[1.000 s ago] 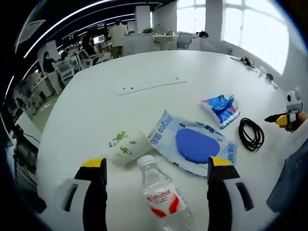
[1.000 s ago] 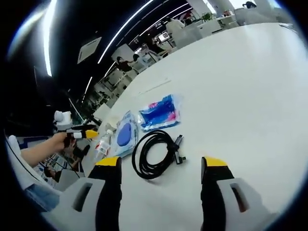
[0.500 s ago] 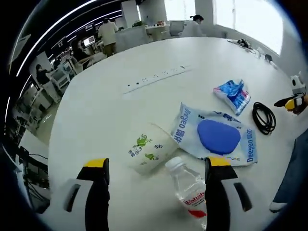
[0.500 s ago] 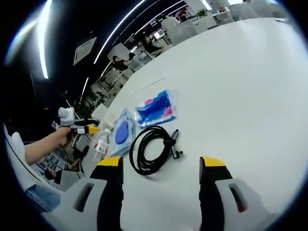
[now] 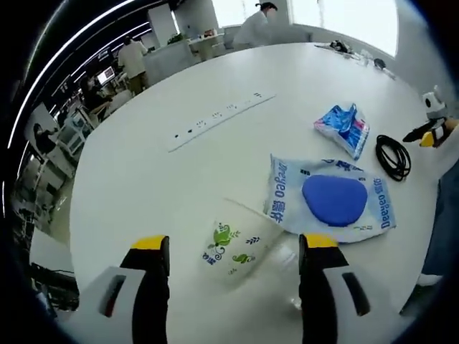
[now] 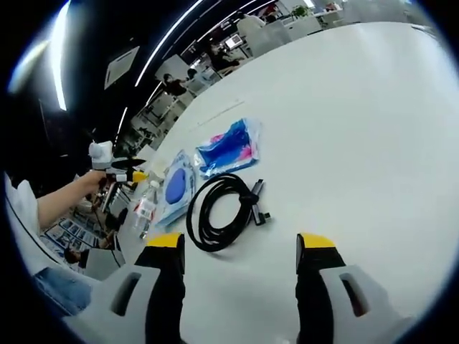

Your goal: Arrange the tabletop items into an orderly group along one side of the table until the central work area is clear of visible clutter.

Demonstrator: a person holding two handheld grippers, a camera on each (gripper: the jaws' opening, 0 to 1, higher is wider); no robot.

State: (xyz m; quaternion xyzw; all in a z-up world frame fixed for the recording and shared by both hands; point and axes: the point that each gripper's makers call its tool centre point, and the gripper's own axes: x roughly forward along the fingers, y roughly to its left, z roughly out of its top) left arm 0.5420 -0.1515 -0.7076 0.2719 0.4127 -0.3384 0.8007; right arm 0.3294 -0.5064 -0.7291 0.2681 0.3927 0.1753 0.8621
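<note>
My left gripper [image 5: 234,247] hovers with fingers wide over the paper cup [image 5: 237,247] lying on its side on the white table [image 5: 143,165], beside the wipes pack [image 5: 331,202]. My right gripper [image 6: 239,244], fingers wide too, sits just before the coiled black cable [image 6: 222,211]

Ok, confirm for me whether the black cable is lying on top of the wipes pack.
No, the black cable lies coiled on the bare table beside the wipes pack.
</note>
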